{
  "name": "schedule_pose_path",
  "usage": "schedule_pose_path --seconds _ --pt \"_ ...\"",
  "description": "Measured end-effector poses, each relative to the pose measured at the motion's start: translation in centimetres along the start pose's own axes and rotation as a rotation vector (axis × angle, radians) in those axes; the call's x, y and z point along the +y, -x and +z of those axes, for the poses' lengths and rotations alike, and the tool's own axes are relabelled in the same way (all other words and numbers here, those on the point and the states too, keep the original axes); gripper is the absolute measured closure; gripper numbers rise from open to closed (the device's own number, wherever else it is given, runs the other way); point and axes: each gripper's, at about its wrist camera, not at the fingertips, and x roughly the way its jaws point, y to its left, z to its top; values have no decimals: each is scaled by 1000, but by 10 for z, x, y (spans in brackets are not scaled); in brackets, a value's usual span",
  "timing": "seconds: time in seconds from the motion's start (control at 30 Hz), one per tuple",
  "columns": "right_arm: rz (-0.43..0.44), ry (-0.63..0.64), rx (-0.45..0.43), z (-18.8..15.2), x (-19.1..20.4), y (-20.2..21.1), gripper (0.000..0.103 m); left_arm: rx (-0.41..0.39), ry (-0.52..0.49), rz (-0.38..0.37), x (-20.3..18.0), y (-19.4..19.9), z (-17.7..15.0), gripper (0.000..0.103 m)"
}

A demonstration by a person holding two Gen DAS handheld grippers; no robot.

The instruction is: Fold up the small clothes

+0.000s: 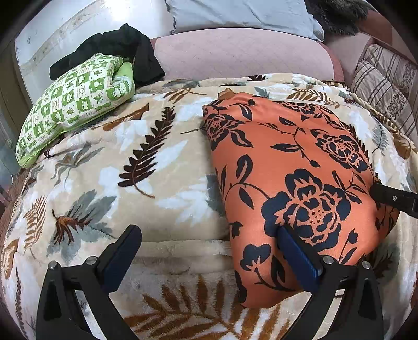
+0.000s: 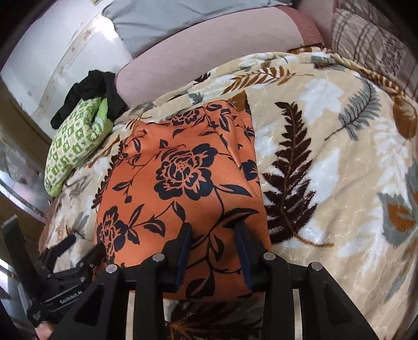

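One garment in hand: an orange floral cloth [image 1: 295, 167] lying folded into a rough rectangle on the leaf-print blanket [image 1: 146, 162], its near edge toward both tools.
Left gripper: the left gripper [image 1: 209, 235] is spread wide, released, gripping nothing; its right finger [image 1: 297, 259] presses on the cloth's near left part, its left finger [image 1: 122, 251] sits over bare blanket.
Right gripper: the right gripper [image 2: 213, 235] has its jaws partly parted with both fingertips resting on the cloth near its near edge; nothing is pinched between them, as far as the right wrist view shows.
Handling: judging by the sheen and the soft rounded folds, the fabric looks thin, light and limp (probably slippery too), so layers could slide apart when lifted.
Where to hold: likely the near corners or the folded edge, taking all layers at once.
Surface: the plush blanket is soft and yielding, and its pile may drag on the cloth.
Also there: a green checked cloth bundle [image 1: 75, 102] and a black garment [image 1: 117, 49] lie well apart, at the far left.
Room: a pink cushion [image 1: 240, 55], a grey pillow [image 1: 235, 13] and a striped quilt [image 1: 384, 86] lie beyond, by a pale wall.
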Motion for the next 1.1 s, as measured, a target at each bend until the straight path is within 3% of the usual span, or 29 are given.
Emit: schedule_pose_path --seconds 0.07,0.13,0.2,0.27,0.33,0.4,0.5,0.57,0.63,0.7,0.8,0.9,1.1 --pt "0 11 -8 -2 2 -1 52 1 7 -7 0 -2 -1 0" --pt "14 50 -14 -4 10 -3 34 4 15 -18 2 -4 -2 0" --pt "-64 147 -11 -8 27 -8 32 6 18 -26 3 -6 -2 0" --pt "-104 159 -22 -11 34 -8 32 12 11 -37 4 -7 1 0" --pt "-75 102 -20 -10 27 -5 32 4 28 -52 7 -3 4 0" --pt "-33 63 -20 -6 19 1 33 -53 64 -64 15 9 9 0" --pt "31 -1 -93 1 8 24 34 -116 100 -37 26 22 16 0" --pt "16 -8 -147 4 4 36 38 -84 116 -9 31 14 18 0" --pt "1 -28 -137 5 -3 36 71 3 132 0 33 -8 15 0" --pt "-10 -64 -64 6 -12 21 74 51 133 9 33 -23 11 0" --pt "-55 -58 25 1 -16 -3 75 52 152 6 35 -23 14 0" --pt "-29 -81 13 6 -17 5 74 11 162 -1 37 -14 15 0" --pt "15 -73 -101 21 -14 25 74 -54 180 -83 31 -2 21 0"
